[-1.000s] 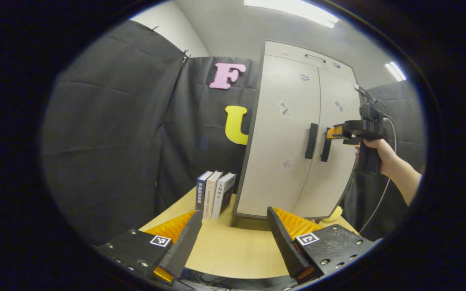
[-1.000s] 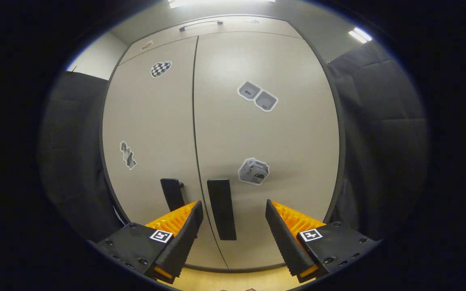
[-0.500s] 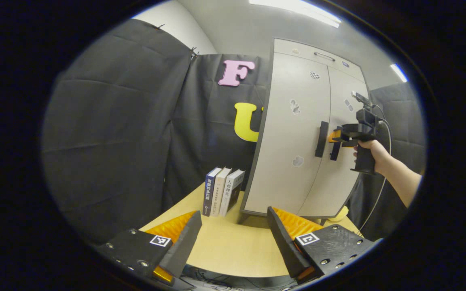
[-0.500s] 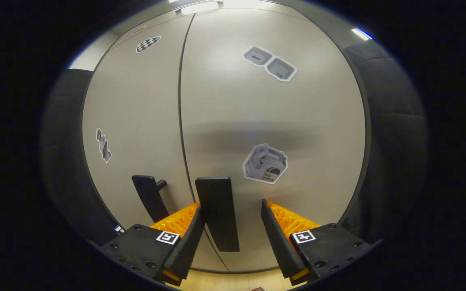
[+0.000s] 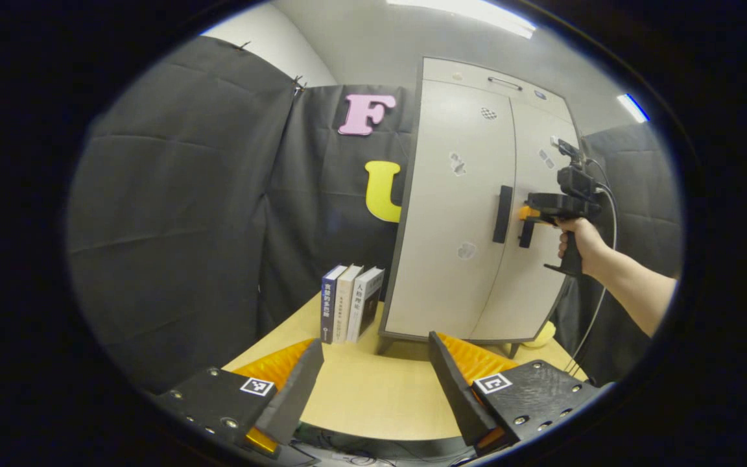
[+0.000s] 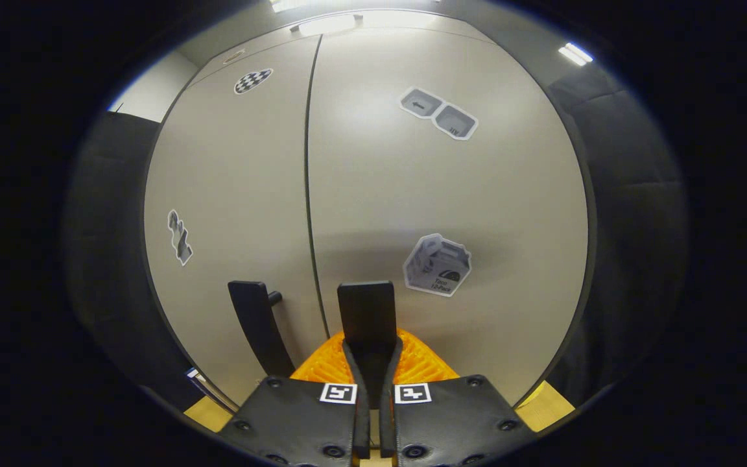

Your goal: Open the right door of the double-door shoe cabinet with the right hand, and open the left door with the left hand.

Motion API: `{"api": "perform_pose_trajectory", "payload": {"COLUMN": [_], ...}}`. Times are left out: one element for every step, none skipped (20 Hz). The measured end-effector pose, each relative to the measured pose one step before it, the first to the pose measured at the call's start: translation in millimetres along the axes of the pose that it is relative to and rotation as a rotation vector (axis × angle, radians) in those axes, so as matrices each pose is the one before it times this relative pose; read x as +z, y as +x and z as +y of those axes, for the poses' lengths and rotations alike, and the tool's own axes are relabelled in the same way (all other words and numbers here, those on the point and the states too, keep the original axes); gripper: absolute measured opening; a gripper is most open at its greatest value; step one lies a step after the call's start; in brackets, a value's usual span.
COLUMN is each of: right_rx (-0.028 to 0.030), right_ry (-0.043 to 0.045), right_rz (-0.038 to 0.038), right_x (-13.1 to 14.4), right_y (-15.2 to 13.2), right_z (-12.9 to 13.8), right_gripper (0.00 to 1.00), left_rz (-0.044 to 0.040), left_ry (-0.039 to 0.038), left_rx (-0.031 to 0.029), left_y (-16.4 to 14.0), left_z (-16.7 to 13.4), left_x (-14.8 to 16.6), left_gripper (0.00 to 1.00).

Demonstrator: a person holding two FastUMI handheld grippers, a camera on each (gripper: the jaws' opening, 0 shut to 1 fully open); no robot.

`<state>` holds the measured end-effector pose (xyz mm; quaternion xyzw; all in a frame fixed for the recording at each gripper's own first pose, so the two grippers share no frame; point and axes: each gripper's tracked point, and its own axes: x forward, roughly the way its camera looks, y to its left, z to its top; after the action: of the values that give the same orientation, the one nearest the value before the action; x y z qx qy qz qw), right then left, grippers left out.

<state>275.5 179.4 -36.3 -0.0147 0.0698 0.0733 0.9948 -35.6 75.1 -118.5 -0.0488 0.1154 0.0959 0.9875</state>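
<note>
A: Shoe cabinet (image 6: 451, 194), right door handle (image 6: 367, 314): sitting dead ahead, between the right gripper's (image 6: 371, 363) fingers. Why?

B: Both fingers are pinching it, readying a pull. Left gripper (image 5: 373, 373) is hanging spread, well short of the cabinet.

One shoe cabinet (image 5: 458, 214) before me, two doors, two black handles, three books (image 5: 347, 311) upright beside it, my two grippers, five stickers on the doors.
</note>
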Motion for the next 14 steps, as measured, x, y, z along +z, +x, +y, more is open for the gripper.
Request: {"api": "perform_pose_trajectory", "payload": {"right_rx": [0.00829,0.0069,0.00693,0.0082,0.01229,0.01288,0.01558,0.01634,0.01607,0.01345,0.01175,0.01111,0.01125,0.00922], "right_ry": [-0.00872,-0.003,-0.00285,-0.00166,-0.00325,-0.00023,0.00078,-0.00043,-0.00175,-0.00381,-0.00392,-0.00505,-0.00637,0.0001], "right_rz": [0.00875,0.00199,0.00072,0.00413,-0.00175,-0.00221,0.00045,0.00079,0.00364,0.00279,0.00247,0.00147,-0.00271,-0.00398], "right_x": [-1.37,0.18,-0.29,-0.63,-0.1,0.07,-1.08,-0.5,-1.57,-1.28,0.18,-0.39,-1.8,-0.7], "right_y": [2.06,-0.77,-1.61,-1.77,-2.5,-3.01,-4.21,-4.78,-4.52,-4.78,-5.32,-6.31,-8.09,-7.19], "right_z": [-0.29,0.3,0.02,0.04,0.09,0.27,1.32,0.94,1.39,0.82,-0.68,-0.39,-1.68,-2.08], "right_gripper": [0.07,0.07,0.07,0.07,0.07,0.07,0.07,0.07,0.07,0.07,0.07,0.07,0.07,0.07], "left_rz": [0.0029,0.00194,0.00114,0.00094,0.00115,-0.00085,-0.00122,-0.00127,-0.00027,0.00275,0.00508,-0.00084,-0.00413,-0.00295], "left_ry": [0.00739,0.005,0.00199,-0.00041,-0.00112,-0.00042,0.00161,0.0034,0.00403,0.00199,-0.00495,-0.00816,-0.00332,0.00545], "left_rx": [-0.00345,-0.00388,-0.00366,-0.00391,-0.0048,-0.00624,-0.00552,-0.00521,-0.00479,-0.00513,-0.00576,-0.00579,-0.00274,0.00181], "left_y": [-0.56,-0.48,0.04,-0.13,-0.08,-0.29,0.91,-1.09,0.36,-0.84,-1.54,-1.62,-0.72,-1.75], "left_z": [-0.75,-1.85,-2.15,-2.21,-3.22,-3.2,-3.12,-3.04,-3.79,-3.61,-4.49,-4.53,-2.24,-1.3], "left_x": [-1.4,-0.54,-0.85,0.54,-0.63,0.26,0.17,0.93,-0.89,-0.29,-1.24,1.06,0.43,0.81], "left_gripper": [0.95,0.95,0.96,0.95,0.95,0.95,0.95,0.95,0.96,0.95,0.96,0.95,0.96,0.96]}}
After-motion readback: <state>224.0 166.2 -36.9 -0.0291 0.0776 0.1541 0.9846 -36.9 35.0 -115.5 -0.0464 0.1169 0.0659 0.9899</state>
